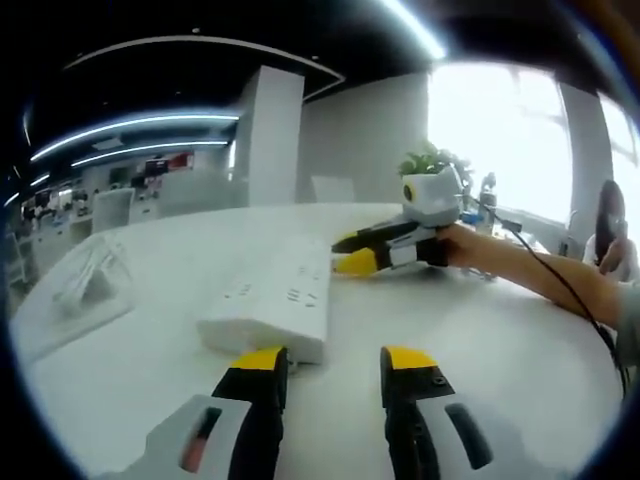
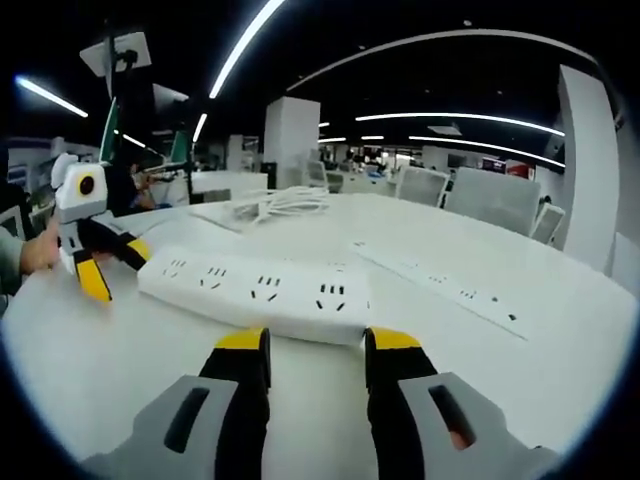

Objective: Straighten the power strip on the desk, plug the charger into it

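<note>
A white power strip (image 1: 275, 300) (image 2: 255, 290) lies on the white desk (image 1: 480, 340), sockets up. My left gripper (image 1: 335, 360) hovers open just short of the strip's near end, nothing between its jaws. My right gripper (image 2: 317, 342) is open too, its yellow tips close to the strip's long side without touching it. Each gripper shows in the other's view: the right gripper (image 1: 350, 252) beside the strip's far part, the left gripper (image 2: 115, 265) at the strip's left end. A white charger with a bundled cable (image 2: 270, 205) (image 1: 85, 280) rests on a sheet further off.
A second flat white strip (image 2: 440, 280) lies on the desk beyond the first. A potted plant (image 1: 435, 160) stands near the window. Office chairs (image 2: 490, 200) ring the far edge. A person's forearm (image 1: 530, 270) with a black cable reaches in from the right.
</note>
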Available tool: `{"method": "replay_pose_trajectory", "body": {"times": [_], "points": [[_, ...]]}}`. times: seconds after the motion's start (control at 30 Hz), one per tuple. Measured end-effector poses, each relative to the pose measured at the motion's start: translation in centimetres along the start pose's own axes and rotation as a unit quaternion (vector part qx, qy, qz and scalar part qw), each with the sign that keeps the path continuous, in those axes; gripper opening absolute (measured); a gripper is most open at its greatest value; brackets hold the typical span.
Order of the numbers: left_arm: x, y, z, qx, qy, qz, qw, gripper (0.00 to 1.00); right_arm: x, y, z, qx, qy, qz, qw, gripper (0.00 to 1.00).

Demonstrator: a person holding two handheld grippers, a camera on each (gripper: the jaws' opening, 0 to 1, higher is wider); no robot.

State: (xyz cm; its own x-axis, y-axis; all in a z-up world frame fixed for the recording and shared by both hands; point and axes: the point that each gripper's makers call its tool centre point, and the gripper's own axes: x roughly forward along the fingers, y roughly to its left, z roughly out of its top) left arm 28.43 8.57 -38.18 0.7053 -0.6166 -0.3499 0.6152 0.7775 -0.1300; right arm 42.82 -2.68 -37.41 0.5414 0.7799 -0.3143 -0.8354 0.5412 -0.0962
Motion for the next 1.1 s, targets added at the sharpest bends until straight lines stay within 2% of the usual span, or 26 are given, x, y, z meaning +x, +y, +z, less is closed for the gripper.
{"method": "replay_pose_trajectory", "body": {"times": [0.4,0.73,1.1], "points": [[-0.3,0.0,-0.2,0.01,0.008,-0.001,0.9999,0.37,-0.7,0.4,-0.2,0.013,-0.003,0.001,0.9999,0.36],[-0.5,-0.2,-0.4,0.017,0.017,-0.007,0.9997,0.35,-1.5,1.4,-0.5,0.009,0.007,-0.006,0.9999,0.4],[-0.7,-0.4,-0.7,0.028,0.019,-0.017,0.9993,0.34,-2.5,2.0,-0.9,0.029,0.003,-0.017,0.9994,0.38]]}}
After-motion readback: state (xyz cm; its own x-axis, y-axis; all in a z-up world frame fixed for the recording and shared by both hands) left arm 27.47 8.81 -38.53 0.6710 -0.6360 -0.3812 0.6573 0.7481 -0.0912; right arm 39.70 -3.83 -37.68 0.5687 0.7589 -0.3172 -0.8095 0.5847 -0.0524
